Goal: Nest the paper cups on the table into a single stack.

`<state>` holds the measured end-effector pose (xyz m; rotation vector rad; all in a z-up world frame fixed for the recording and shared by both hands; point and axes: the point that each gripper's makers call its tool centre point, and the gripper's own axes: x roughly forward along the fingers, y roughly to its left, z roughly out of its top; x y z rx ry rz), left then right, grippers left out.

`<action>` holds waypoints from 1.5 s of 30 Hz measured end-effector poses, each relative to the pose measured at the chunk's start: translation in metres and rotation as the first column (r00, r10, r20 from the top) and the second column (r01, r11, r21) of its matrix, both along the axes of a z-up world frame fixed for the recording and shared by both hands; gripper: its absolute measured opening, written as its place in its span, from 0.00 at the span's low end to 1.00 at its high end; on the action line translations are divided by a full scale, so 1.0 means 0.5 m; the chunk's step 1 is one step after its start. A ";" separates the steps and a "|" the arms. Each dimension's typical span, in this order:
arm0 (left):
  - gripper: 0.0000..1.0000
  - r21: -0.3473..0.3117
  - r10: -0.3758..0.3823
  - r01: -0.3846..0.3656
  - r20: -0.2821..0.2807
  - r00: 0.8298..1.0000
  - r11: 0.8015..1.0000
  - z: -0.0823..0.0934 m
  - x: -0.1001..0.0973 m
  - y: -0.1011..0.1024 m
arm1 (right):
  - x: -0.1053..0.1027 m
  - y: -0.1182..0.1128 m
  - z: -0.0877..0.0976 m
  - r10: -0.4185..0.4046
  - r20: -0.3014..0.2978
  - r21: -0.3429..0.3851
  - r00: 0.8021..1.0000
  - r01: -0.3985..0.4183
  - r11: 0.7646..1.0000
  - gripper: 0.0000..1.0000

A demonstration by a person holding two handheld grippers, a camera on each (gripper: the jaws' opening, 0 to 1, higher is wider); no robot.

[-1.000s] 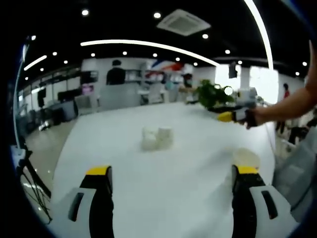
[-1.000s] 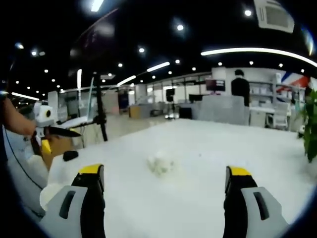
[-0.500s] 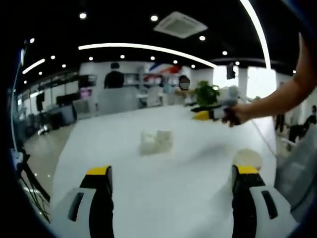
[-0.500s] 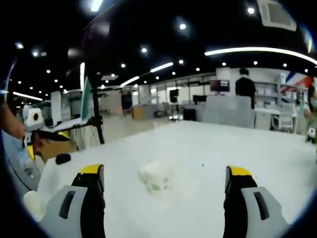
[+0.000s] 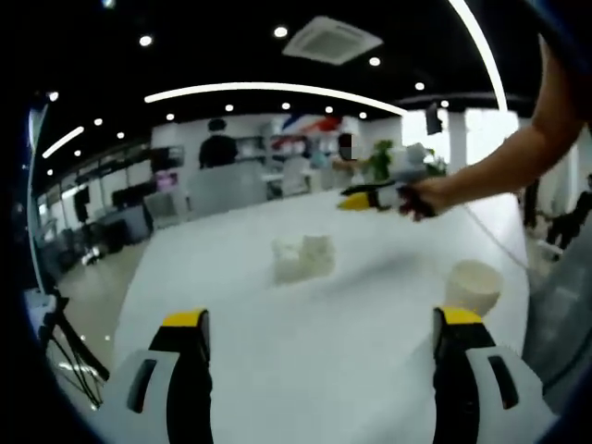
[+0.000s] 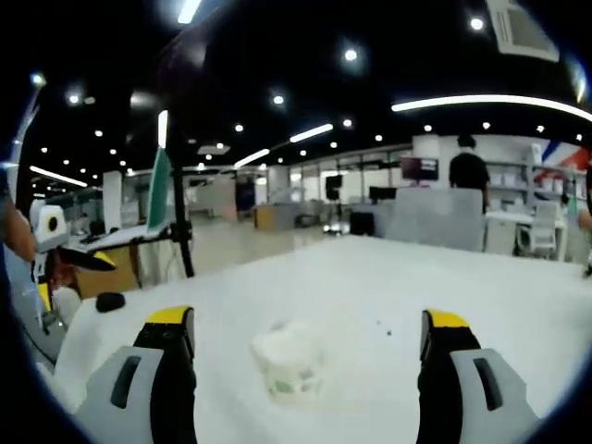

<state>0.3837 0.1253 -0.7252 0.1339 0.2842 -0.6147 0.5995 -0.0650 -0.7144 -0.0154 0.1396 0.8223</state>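
Note:
In the left gripper view, two white paper cups (image 5: 302, 258) stand close together in the middle of the white table (image 5: 240, 305), and a third cup (image 5: 473, 285) stands at the right, just above my right-hand finger. My left gripper (image 5: 319, 324) is open, well short of the pair. The right gripper (image 5: 363, 199) comes in from the right, held by a hand, beyond the pair. In the right gripper view, a paper cup (image 6: 289, 360) stands between the open jaws of my right gripper (image 6: 305, 324), a little ahead of them. The left gripper (image 6: 69, 264) shows at the left edge.
A person's bare arm (image 5: 518, 157) crosses the upper right of the left gripper view. A tripod stand (image 6: 180, 222) rises past the table's far left edge. An office with desks and a standing person (image 6: 469, 171) lies behind.
The right gripper has moved left over the table toward the cups. In its view the cup has come nearer and lower, between the jaws. Both grippers stay open.

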 end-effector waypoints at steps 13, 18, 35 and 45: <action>0.98 0.001 0.029 -0.029 -0.003 1.000 1.000 -0.007 -0.004 0.012 | 0.015 0.049 -0.113 0.014 -0.090 -0.044 0.996 -0.018 0.999 0.92; 0.98 0.006 0.042 -0.042 -0.016 0.999 0.999 -0.015 -0.012 0.021 | 0.020 0.057 -0.154 -0.026 -0.106 -0.103 0.994 0.016 0.995 0.73; 0.98 0.004 0.053 -0.053 -0.036 0.998 0.999 -0.024 -0.023 0.028 | 0.017 0.084 -0.224 -0.021 -0.205 -0.126 0.978 -0.005 0.992 0.39; 0.98 0.001 0.042 -0.042 -0.031 0.999 0.999 -0.021 -0.018 0.022 | 0.006 0.080 -0.211 -0.016 -0.195 -0.137 0.981 -0.011 0.991 0.38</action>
